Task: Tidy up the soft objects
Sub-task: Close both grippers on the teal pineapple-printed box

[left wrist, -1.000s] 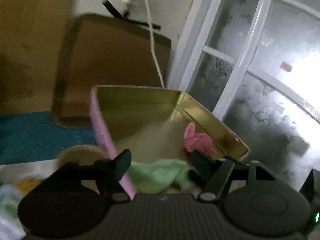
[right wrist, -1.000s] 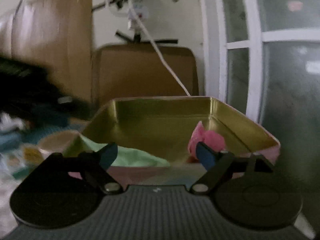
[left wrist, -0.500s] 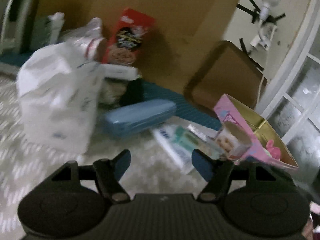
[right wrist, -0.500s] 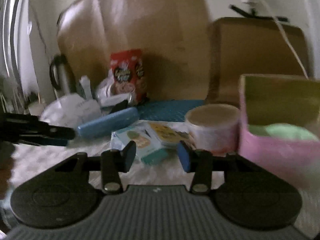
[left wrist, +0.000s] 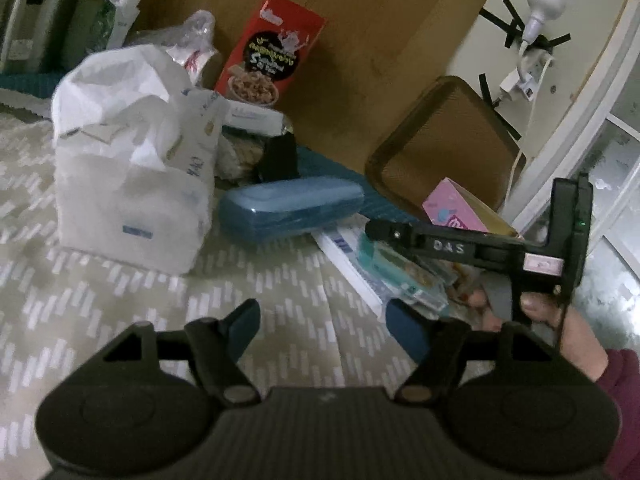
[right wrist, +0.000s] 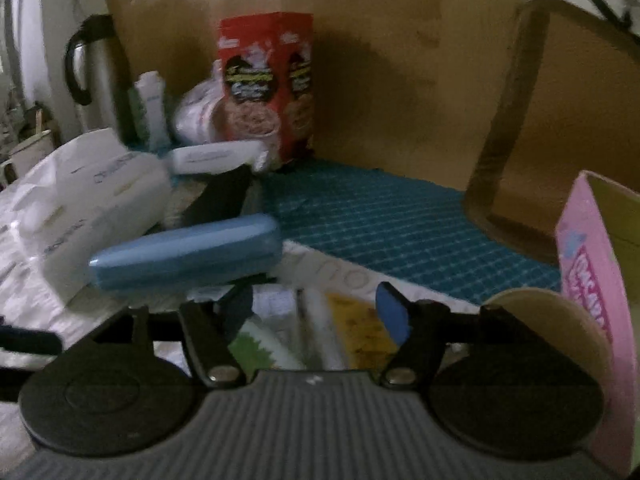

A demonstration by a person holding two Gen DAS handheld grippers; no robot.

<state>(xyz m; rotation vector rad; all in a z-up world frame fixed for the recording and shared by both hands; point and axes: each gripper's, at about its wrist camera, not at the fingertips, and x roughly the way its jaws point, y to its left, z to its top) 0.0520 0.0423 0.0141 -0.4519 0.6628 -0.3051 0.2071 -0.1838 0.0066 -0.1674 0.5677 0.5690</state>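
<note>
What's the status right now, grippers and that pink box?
Left gripper open, empty, over the bedspread. Right gripper open, empty, jaws just widened. Pink box at right, untouched. Blue case and packets ahead.

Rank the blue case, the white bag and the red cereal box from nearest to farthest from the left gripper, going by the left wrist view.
From the left gripper, whose jaws stand open and empty:
1. blue case, ahead, lying flat on the patterned cloth.
2. white bag, ahead to the left; about level with the case, a close call.
3. red cereal box, upright at the back against the cardboard.

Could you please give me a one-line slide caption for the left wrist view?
Open left gripper hovers empty over patterned cloth, facing blue case, white bag and red cereal box.
</note>
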